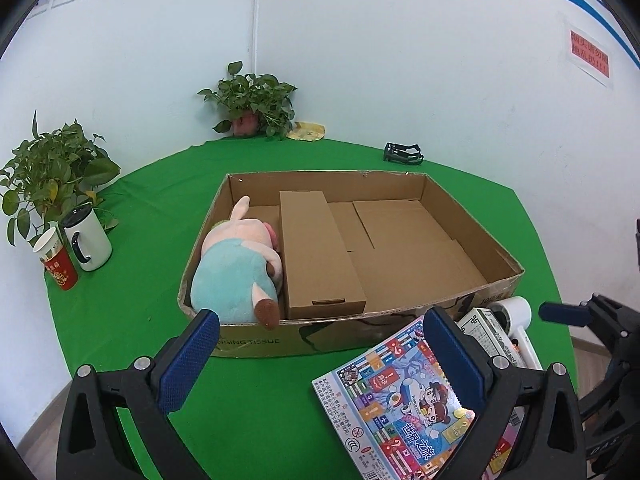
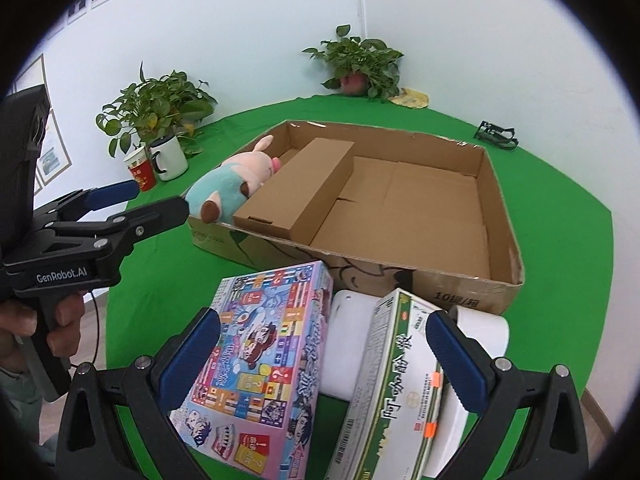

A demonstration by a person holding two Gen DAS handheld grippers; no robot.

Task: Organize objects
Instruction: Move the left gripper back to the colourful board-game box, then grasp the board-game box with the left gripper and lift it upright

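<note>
A shallow open cardboard tray [image 1: 404, 314] [image 2: 460, 286] sits on the green table. Inside at its left lie a plush pig [image 1: 236, 264] [image 2: 232, 184] and a long brown box [image 1: 316, 256] [image 2: 300, 188]. In front of the tray lie a colourful game box [image 1: 400, 392] [image 2: 264, 364], a green-and-white carton [image 2: 396, 384] [image 1: 492, 330] and a white hair dryer [image 2: 348, 344] [image 1: 516, 320]. My left gripper [image 1: 320, 360] [image 2: 156, 200] is open and empty, above the table before the tray. My right gripper [image 2: 324, 356] is open over the game box and carton.
Two potted plants [image 1: 48, 172] [image 1: 252, 100] stand at the table's back and left. A white mug [image 1: 86, 238] and a red paper cup [image 1: 58, 260] stand by the left plant. A small black clip [image 1: 402, 154] lies at the back right.
</note>
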